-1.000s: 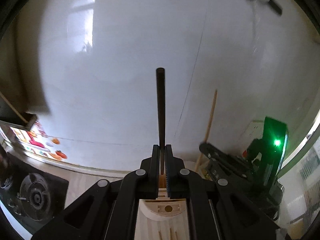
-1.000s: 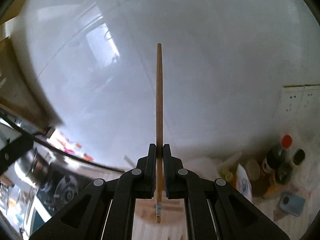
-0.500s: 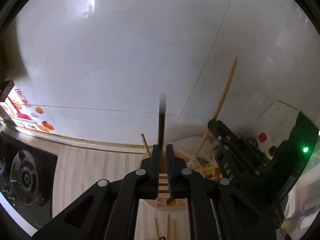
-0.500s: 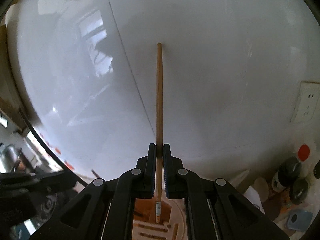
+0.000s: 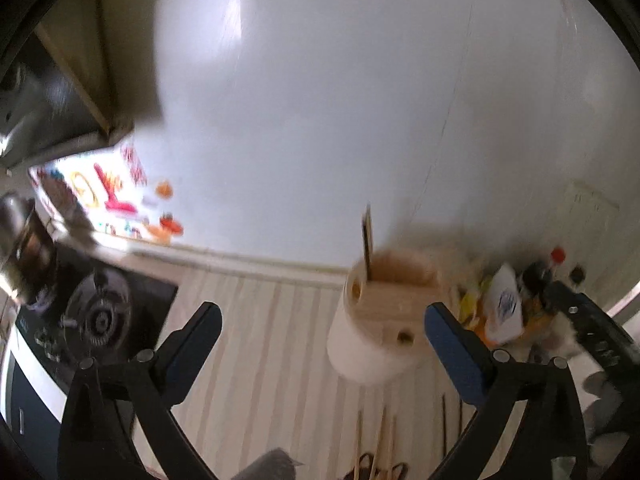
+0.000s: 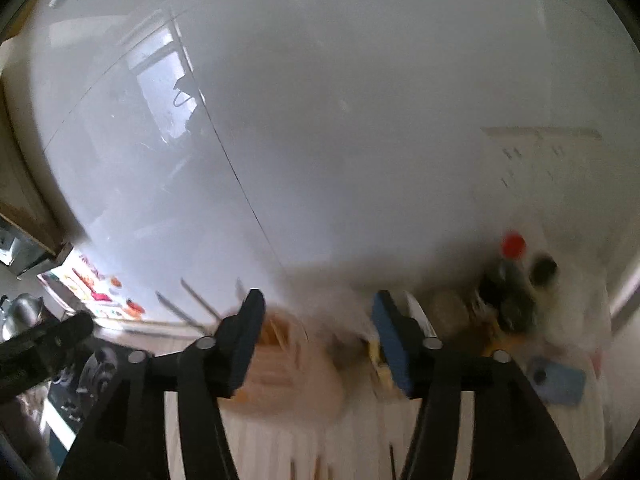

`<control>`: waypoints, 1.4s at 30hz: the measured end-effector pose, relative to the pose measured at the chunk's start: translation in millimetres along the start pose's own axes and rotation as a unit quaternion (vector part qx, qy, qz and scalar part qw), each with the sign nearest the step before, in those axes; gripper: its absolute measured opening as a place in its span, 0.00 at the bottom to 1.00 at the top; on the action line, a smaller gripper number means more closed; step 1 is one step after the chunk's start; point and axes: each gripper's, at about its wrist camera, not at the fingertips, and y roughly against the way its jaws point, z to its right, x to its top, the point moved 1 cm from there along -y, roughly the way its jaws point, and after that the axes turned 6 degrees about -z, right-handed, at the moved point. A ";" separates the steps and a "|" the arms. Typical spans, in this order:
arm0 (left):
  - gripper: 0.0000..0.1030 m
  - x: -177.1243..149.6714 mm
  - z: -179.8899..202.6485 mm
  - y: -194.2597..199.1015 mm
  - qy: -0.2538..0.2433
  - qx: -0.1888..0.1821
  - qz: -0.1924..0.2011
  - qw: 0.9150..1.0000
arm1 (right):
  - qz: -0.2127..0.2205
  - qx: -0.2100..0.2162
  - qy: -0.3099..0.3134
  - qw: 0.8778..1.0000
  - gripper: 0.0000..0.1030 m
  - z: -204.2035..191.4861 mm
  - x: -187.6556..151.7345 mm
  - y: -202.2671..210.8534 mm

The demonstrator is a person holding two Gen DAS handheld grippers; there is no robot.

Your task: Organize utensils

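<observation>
A: Nearest me, the left gripper (image 5: 322,330) is hovering with its jaws spread wide and gripping nothing. The right gripper (image 6: 318,332) is doing the same, jaws wide apart, nothing between them.

B: And the loose chopsticks (image 5: 384,436)?

A: They are lying on the striped desk (image 5: 256,344) at its near edge, just below the left gripper, a few pale sticks and a darker one beside them.

B: Where is the holder (image 5: 380,320)?

A: It is standing upright a little farther in, toward the wall edge of the desk. A dark chopstick (image 5: 367,242) is poking up out of its top. In the right view the holder is too blurred to say more.

B: What is beyond it?

A: Bottles (image 6: 516,280) and packets are crowding the far right corner, and a hob (image 5: 96,316) is sitting at the left edge.

B: So which step?

A: I judge they are between placements: one stick is in the holder and others are waiting. Next, I think, a gripper needs to drop to the near edge, close on a single stick, and tip it upright over the holder.
</observation>
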 end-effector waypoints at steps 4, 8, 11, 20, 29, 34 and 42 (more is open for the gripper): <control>1.00 -34.5 3.6 -26.3 -0.005 0.010 -0.043 0.999 | -0.031 -0.025 -0.025 0.999 0.74 28.3 -41.8 5.0; 1.00 -79.9 13.2 -63.9 -0.005 0.012 -0.094 0.995 | -0.070 -0.043 -0.046 0.996 0.79 61.1 -86.8 -9.7; 1.00 -107.4 21.3 -90.0 -0.010 0.017 -0.131 0.991 | -0.115 -0.061 -0.051 0.990 0.79 85.6 -119.9 -29.5; 0.79 -171.7 48.0 -159.5 -0.038 0.019 -0.232 0.972 | -0.269 -0.054 -0.043 0.961 0.41 115.5 -200.9 -102.7; 0.17 -204.8 60.1 -202.8 -0.056 -0.003 -0.306 0.950 | -0.341 -0.061 -0.009 0.938 0.31 117.5 -242.7 -147.7; 0.05 -209.0 61.0 -201.8 -0.075 0.010 -0.295 0.952 | -0.369 -0.100 0.038 0.923 0.21 109.9 -261.2 -166.6; 0.04 -219.9 37.8 -190.1 -0.077 0.015 -0.304 0.949 | -0.382 -0.104 0.022 0.918 0.06 99.0 -277.8 -157.4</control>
